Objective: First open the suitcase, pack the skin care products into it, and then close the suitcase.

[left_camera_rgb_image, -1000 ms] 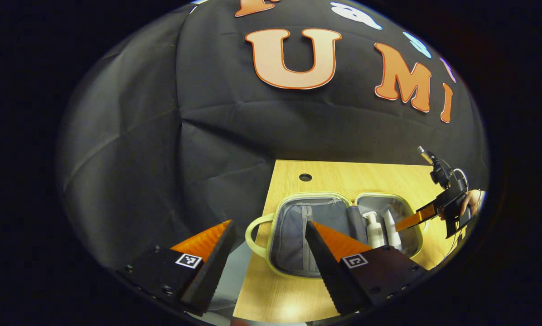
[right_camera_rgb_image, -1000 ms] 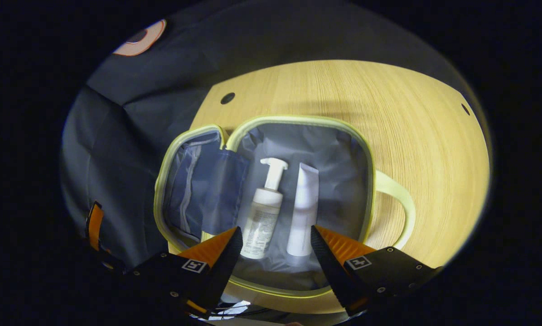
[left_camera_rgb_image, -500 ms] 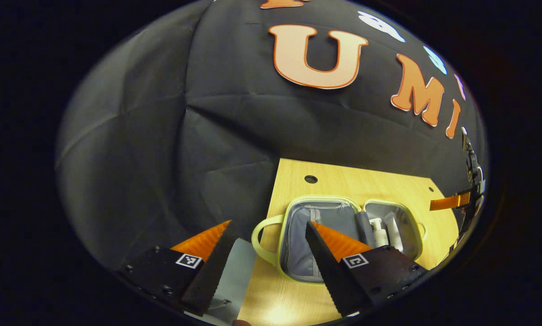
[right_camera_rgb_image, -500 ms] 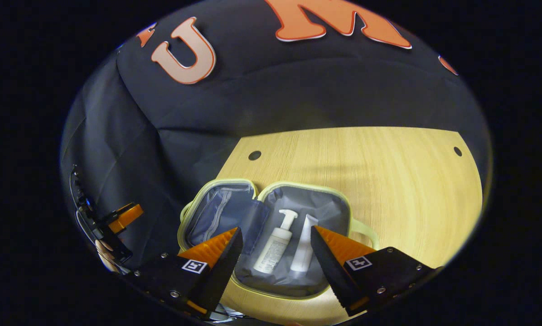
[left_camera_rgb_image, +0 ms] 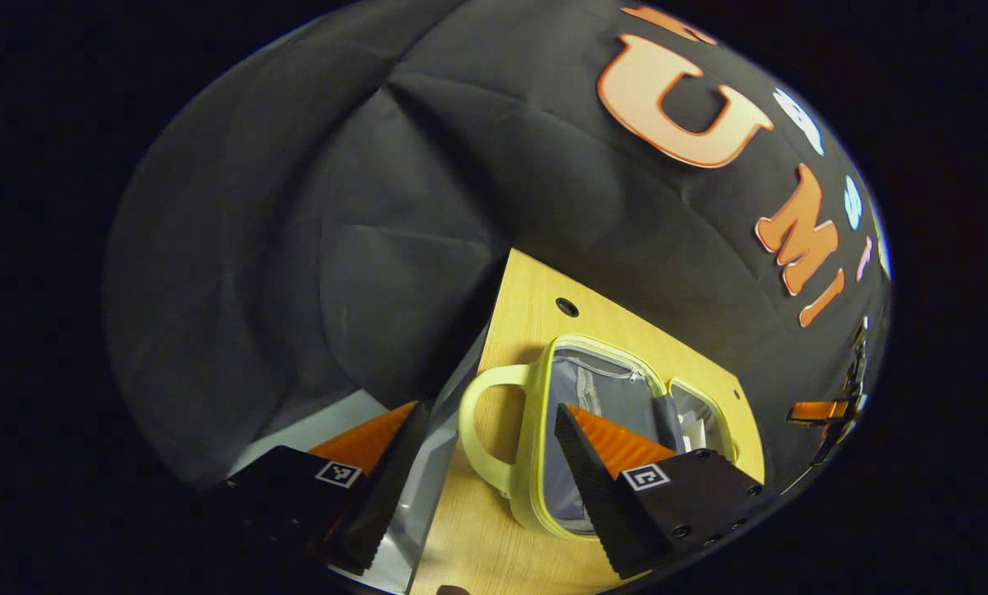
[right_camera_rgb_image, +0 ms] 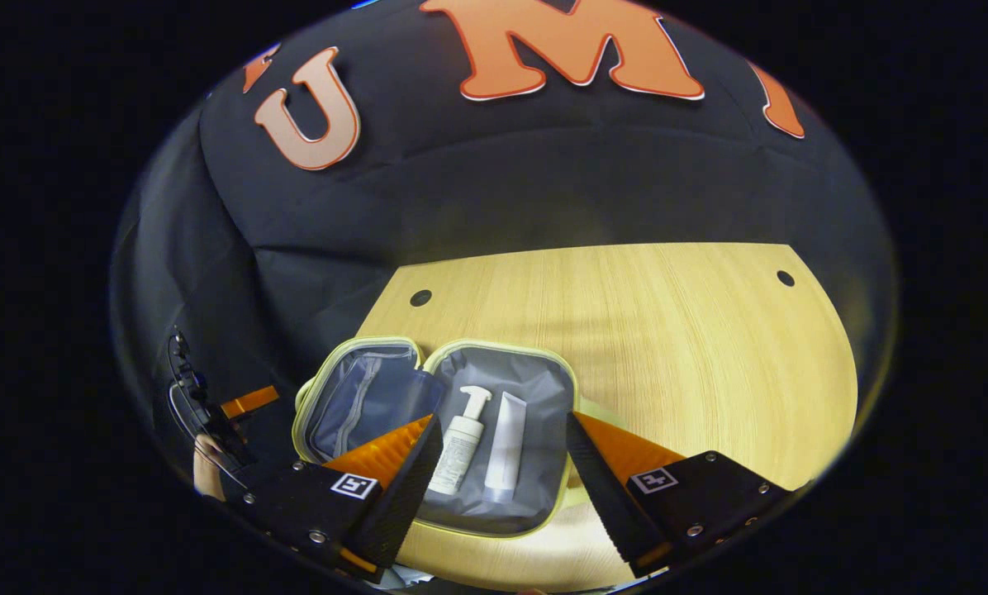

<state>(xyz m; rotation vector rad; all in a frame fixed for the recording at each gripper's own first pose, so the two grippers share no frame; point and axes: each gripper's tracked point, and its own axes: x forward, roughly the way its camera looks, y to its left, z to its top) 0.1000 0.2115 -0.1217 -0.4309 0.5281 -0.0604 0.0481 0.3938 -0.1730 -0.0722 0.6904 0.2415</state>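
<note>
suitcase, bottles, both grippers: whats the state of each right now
suitcase: open, both halves flat on the table
pump bottle: lying in the right half
tube: lying beside the pump bottle, same half
left gripper: open, empty
right gripper: open, empty, above the suitcase

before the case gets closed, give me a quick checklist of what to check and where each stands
1. Pump bottle lies inside the right half of the case: ok.
2. Tube lies beside the bottle, inside the rim: ok.
3. Anything left out on the table: nothing seen there, ok.
4. Left claw is open and holds nothing: ok.
5. Right claw is open and holds nothing, above the case: ok.
6. Loose grey flap at the hinge might catch in the seam: cannot tell.
</note>
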